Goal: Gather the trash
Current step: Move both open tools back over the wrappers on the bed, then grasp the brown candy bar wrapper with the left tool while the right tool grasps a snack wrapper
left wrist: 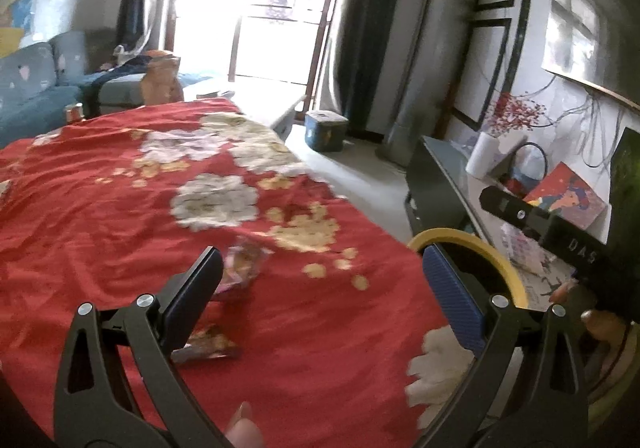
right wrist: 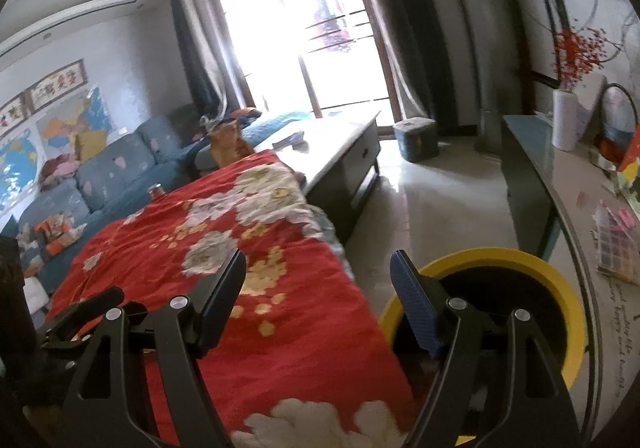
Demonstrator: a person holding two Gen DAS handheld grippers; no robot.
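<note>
On a red flowered cloth spread over the bench, two candy wrappers wait to be collected: one wrapper lies just ahead of the left gripper, beside its left finger, and a second wrapper sits lower, partly hidden by that finger. Both grippers stand wide and hold nothing. The left hand looks nearer the trash. The right gripper view shows no wrappers, but it does show the yellow-rimmed bin whole, just off the cloth's right edge.

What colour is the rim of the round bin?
Yellow; the bin's rim shows best in the right wrist view.
</note>
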